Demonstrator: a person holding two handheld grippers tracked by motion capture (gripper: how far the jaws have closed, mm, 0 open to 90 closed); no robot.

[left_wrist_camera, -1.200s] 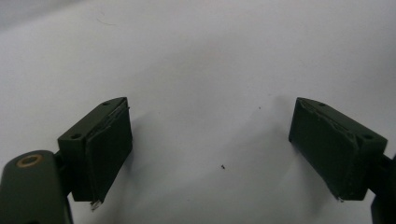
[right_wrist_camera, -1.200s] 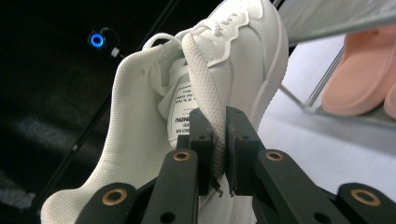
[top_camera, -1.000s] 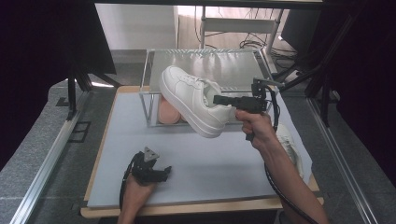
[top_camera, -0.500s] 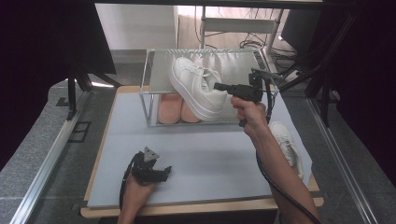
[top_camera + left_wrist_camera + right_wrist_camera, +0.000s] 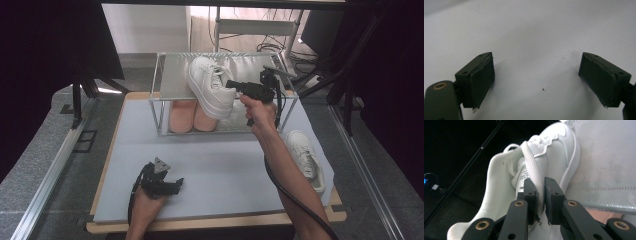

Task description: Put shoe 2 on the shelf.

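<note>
Sneaker (image 5: 212, 86) in white sits tilted on the top shelf of the metal rack (image 5: 170, 82) at the far side of the table, its toe pointing away from you and its sole edge hanging over the shelf's front. Your right gripper (image 5: 231, 85) reaches it from the right, and in the right gripper view (image 5: 540, 200) you have its jaws closed to a narrow gap around the shoe's side wall by the laces; they have just been easing apart, with the shoe's fabric between them and the pads looking to touch it on both sides. Below, on the rack's lower level, a pair of pink slippers (image 5: 192, 116) lies side by side. A second white sneaker (image 5: 305, 157) rests on the grey mat (image 5: 220, 165) near the table's right edge, just beside your right forearm. Your left gripper (image 5: 176, 183) lies low on the mat at the near left, well apart from the rack; in the left gripper view (image 5: 536, 80) its jaws stand wide with nothing between them but bare mat.
</note>
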